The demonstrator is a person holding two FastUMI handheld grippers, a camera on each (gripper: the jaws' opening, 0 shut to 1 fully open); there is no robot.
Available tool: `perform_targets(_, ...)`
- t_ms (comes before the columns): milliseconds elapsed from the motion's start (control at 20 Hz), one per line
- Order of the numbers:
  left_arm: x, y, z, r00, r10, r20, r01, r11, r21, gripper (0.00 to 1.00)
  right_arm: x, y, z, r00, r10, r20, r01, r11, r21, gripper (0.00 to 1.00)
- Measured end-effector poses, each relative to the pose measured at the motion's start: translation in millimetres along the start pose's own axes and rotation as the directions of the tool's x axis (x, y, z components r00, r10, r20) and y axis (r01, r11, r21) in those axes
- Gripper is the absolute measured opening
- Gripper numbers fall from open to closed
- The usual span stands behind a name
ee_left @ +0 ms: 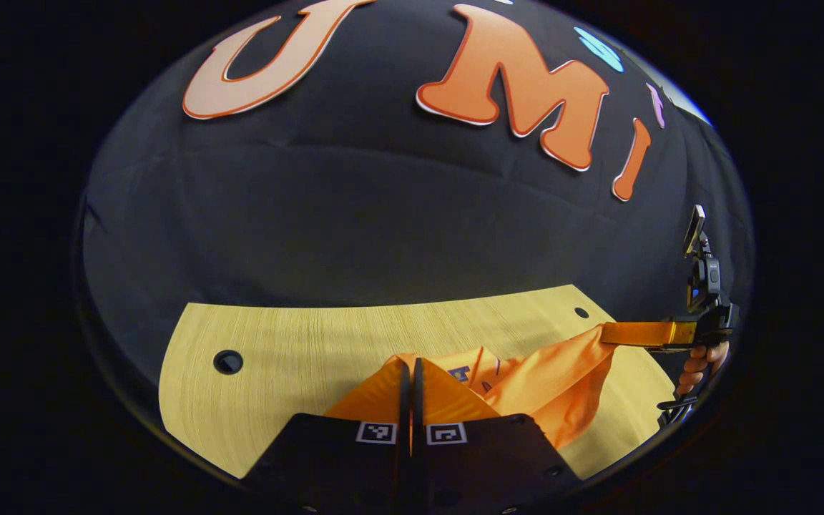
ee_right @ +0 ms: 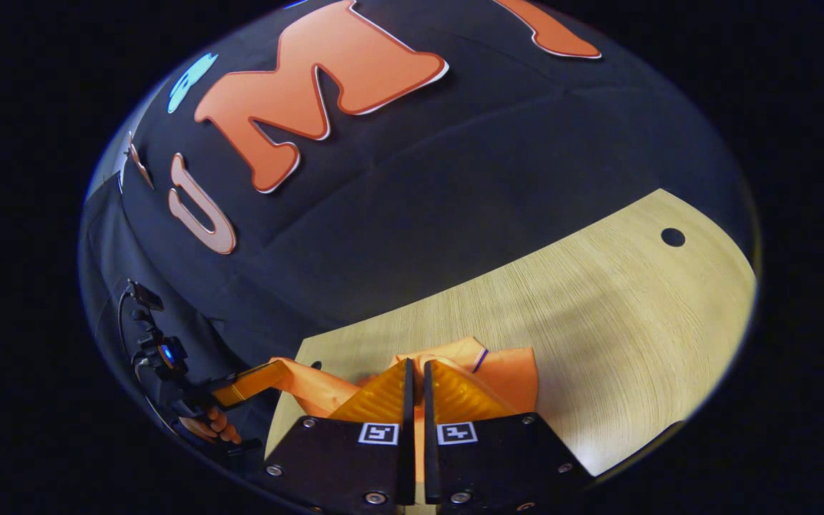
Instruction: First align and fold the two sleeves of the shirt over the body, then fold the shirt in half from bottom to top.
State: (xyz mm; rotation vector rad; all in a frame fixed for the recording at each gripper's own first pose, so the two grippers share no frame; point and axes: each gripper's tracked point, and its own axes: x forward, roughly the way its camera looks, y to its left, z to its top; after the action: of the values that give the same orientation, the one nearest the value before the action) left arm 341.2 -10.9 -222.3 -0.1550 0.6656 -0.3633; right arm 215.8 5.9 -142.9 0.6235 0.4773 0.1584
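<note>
While the left gripper (ee_left: pixel 412 366) occupies the bottom centre of the left gripper view, its two fingers stand pressed together with only a thin dark slit between them. Orange cloth of the shirt (ee_left: pixel 526 383) rises on both sides of the fingertips, so the claw pinches a fold of the garment. The shirt is bunched and lifted off the bench (ee_left: pixel 297 350), hanging over the near edge toward the right side. A few dark printed marks show on a crease near the middle of the cloth. From the bunch, a band of fabric stretches up and to the right to the right gripper (ee_left: pixel 609 333), seen farther off above the right edge of the bench. That gripper's tips meet the end of the band; its jaws look closed on the cloth. A hand (ee_left: pixel 702 361) holds its handle just below. A round hole (ee_left: pixel 228 362) is cut in the bench near the left edge, and a smaller one near the far right corner.

In the right gripper view, the right gripper (ee_right: pixel 415 368) sits at bottom centre, fingers nearly together, with orange shirt (ee_right: pixel 505 375) cloth caught between and spread beyond them on the bench (ee_right: pixel 598 300). To the left, a strip of cloth runs to the left gripper (ee_right: pixel 276 370), beyond the left edge of the bench, a hand (ee_right: pixel 215 425) below it.
</note>
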Motion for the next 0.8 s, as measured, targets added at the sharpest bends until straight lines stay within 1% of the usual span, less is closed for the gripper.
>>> perform_targets(50, 14, 4, -1, 1.0, -0.001, -0.011, 0.001, 1.0, 0.005, 0.01, 11, -5, 2, 1.0, -0.015, -0.008, 0.015, 1.0, -0.001, 0.05)
perform_targets(200, 44, 22, -8, 0.999, 0.038, -0.039, -0.037, 0.999, 0.028, 0.01, 40, -25, 7, 0.997, -0.073, -0.035, 0.072, 0.997, -0.005, 0.06)
perform_targets(250, 55, 31, -13, 0.996, 0.066, -0.059, -0.063, 0.997, 0.04, 0.01, 47, -37, 5, 0.993, -0.108, -0.052, 0.108, 0.994, -0.004, 0.05)
perform_targets(300, 64, 45, -23, 0.99, 0.111, -0.085, -0.106, 0.992, 0.063, 0.01, 54, -53, 3, 0.985, -0.16, -0.066, 0.16, 0.987, 0.001, 0.05)
perform_targets(350, 69, 57, -32, 0.981, 0.154, -0.119, -0.144, 0.986, 0.089, 0.01, 57, -73, -3, 0.968, -0.227, -0.105, 0.228, 0.974, 0.005, 0.05)
perform_targets(400, 74, 68, -44, 0.971, 0.187, -0.15, -0.172, 0.98, 0.103, 0.03, 59, -89, -7, 0.953, -0.271, -0.135, 0.276, 0.961, 0.018, 0.05)
perform_targets(450, 73, 74, -52, 0.962, 0.206, -0.178, -0.19, 0.976, 0.104, 0.09, 56, -95, -9, 0.945, -0.29, -0.148, 0.296, 0.955, 0.017, 0.08)
perform_targets(500, 71, 80, -56, 0.957, 0.222, -0.185, -0.207, 0.974, 0.095, 0.27, 53, -100, -7, 0.945, -0.299, -0.132, 0.303, 0.953, 0.01, 0.13)
perform_targets(550, 68, 83, -54, 0.957, 0.228, -0.18, -0.217, 0.973, 0.079, 0.45, 50, -103, -1, 0.949, -0.296, -0.107, 0.298, 0.955, -0.002, 0.28)
perform_targets(600, 62, 82, -50, 0.956, 0.237, -0.17, -0.228, 0.971, 0.071, 0.63, 44, -106, 2, 0.952, -0.295, -0.087, 0.295, 0.955, -0.013, 0.35)
perform_targets(650, 57, 83, -46, 0.957, 0.243, -0.16, -0.236, 0.97, 0.066, 0.81, 40, -105, 6, 0.953, -0.293, -0.07, 0.292, 0.956, -0.022, 0.52)
perform_targets(700, 52, 84, -42, 0.959, 0.244, -0.147, -0.237, 0.969, 0.062, 0.85, 37, -98, 7, 0.957, -0.284, -0.056, 0.282, 0.959, -0.035, 0.54)
perform_targets(750, 45, 82, -35, 0.962, 0.241, -0.131, -0.235, 0.97, 0.06, 0.89, 32, -93, 10, 0.959, -0.28, -0.038, 0.277, 0.959, -0.052, 0.74)
perform_targets(800, 34, 77, -26, 0.965, 0.24, -0.109, -0.235, 0.97, 0.061, 0.9, 25, -87, 16, 0.96, -0.278, -0.016, 0.276, 0.958, -0.074, 0.78)
